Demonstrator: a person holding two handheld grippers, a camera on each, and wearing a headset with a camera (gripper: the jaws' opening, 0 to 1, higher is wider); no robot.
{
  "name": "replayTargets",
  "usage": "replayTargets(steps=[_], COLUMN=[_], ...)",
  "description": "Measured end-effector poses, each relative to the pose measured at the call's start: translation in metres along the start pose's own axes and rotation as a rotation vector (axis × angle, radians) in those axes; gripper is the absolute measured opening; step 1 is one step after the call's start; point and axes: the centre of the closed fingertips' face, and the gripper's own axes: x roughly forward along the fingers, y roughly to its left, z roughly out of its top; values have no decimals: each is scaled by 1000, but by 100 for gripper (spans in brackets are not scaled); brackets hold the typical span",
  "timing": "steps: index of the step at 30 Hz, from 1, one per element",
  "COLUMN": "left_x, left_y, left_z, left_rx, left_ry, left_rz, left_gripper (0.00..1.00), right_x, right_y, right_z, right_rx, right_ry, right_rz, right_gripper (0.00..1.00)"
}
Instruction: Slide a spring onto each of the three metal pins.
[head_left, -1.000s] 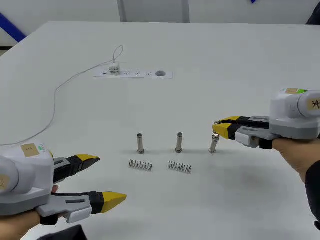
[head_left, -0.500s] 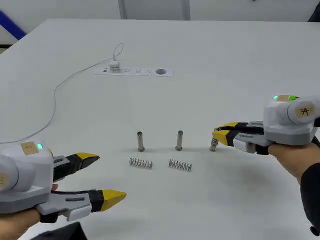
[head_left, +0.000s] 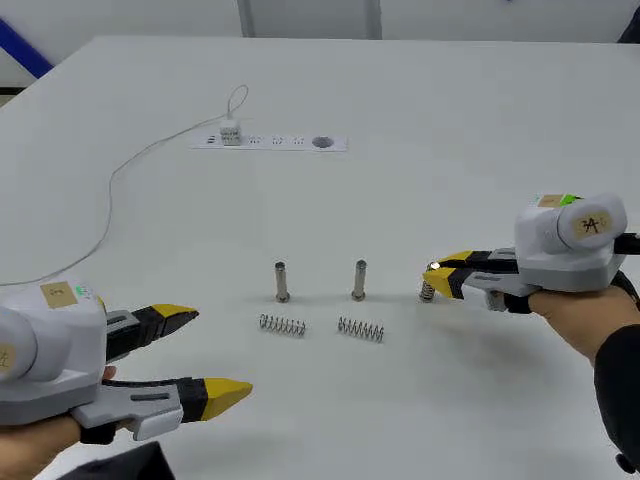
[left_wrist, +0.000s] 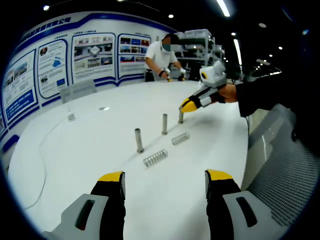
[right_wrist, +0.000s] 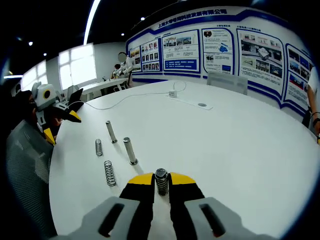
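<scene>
A wide white table (head_left: 450, 120) runs from the near edge to the far wall. In the left gripper view, blue-trimmed wall boards (left_wrist: 75, 55) stand behind it, with a person (left_wrist: 160, 57) at the far side and a mesh chair (left_wrist: 280, 165) at the right.

The left gripper (head_left: 222, 355) hangs over the near left of the table, well apart from the parts. Its yellow-tipped jaws are spread wide and hold nothing, as its own view (left_wrist: 165, 175) also shows. The right gripper (head_left: 432, 278) lies low at the right end of the pin row, pointing left. Its jaws are narrow (right_wrist: 161, 180) and pinch the right spring.

A strip (head_left: 268, 144) lies flat at the far middle with a white plug (head_left: 230, 133) on its left end. A thin cable (head_left: 110, 190) curls from the plug towards the near left.

Three pins stand upright in a row at the middle of the table. The left pin (head_left: 281, 282) and the middle pin (head_left: 359, 280) are bare. The right pin (right_wrist: 161, 173) shows its top between the right jaws.

The right spring (right_wrist: 161, 186) sits around the right pin, upright, with a jaw pressed on each side. The left spring (head_left: 282, 324) lies flat just near of the left pin. The middle spring (head_left: 360, 330) lies flat just near of the middle pin. Neither lying spring touches a pin.
</scene>
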Motion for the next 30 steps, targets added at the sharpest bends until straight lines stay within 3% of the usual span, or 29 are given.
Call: replayTargets(steps=[16,30], left_x=[0,0], left_y=[-1,-2], left_z=[0,1], left_rx=[0,2], left_ry=[-3,-6], left_rz=[-3,-5], left_gripper=[66,66], right_x=[-11,-5], right_y=[6,38], right_z=[-22,-18], right_rx=[22,-3], right_ry=[67,85], right_rz=[0,79], right_gripper=[14,14])
